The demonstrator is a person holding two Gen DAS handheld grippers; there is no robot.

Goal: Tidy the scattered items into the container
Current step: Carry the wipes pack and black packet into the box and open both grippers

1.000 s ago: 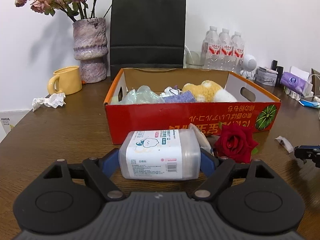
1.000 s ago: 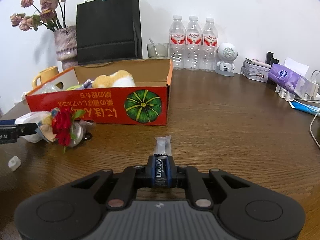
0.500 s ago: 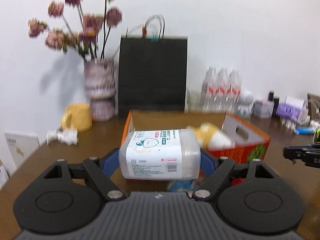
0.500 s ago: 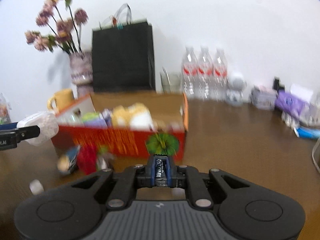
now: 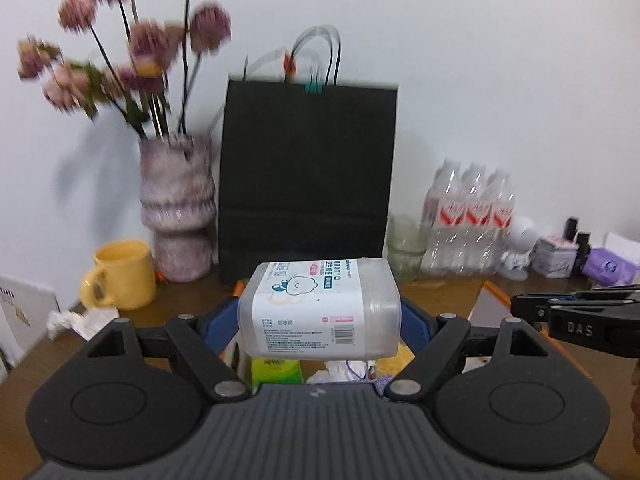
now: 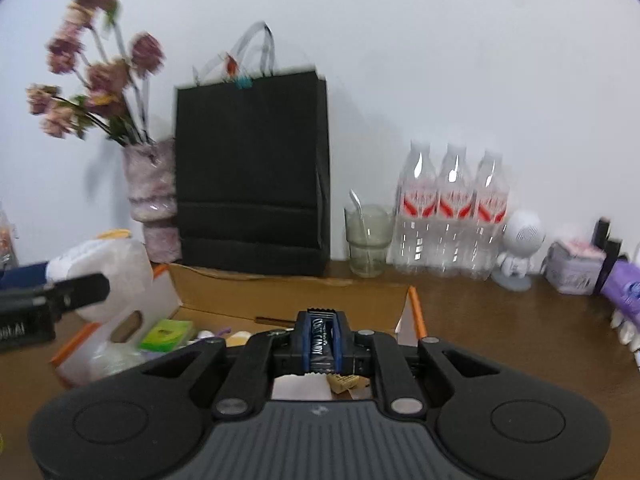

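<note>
My left gripper (image 5: 320,312) is shut on a clear plastic cotton-swab box (image 5: 320,310) with a white label and holds it in the air above the orange cardboard box (image 5: 492,300). My right gripper (image 6: 322,340) is shut on a small dark candy packet (image 6: 322,340) and hovers over the same cardboard box (image 6: 280,292). The swab box (image 6: 108,276) and the left gripper's finger (image 6: 56,300) show at the left of the right wrist view. A green packet (image 6: 166,334) and other items lie inside the box.
A black paper bag (image 5: 308,184), a vase of dried flowers (image 5: 176,208), a yellow mug (image 5: 120,276), a glass (image 6: 368,240), three water bottles (image 6: 452,216) and a small white figure (image 6: 520,252) stand behind the box. Crumpled paper (image 5: 76,320) lies at the left.
Both grippers rose from the table with their loads and moved forward over the cardboard box. The red rose on the table dropped out of view.
</note>
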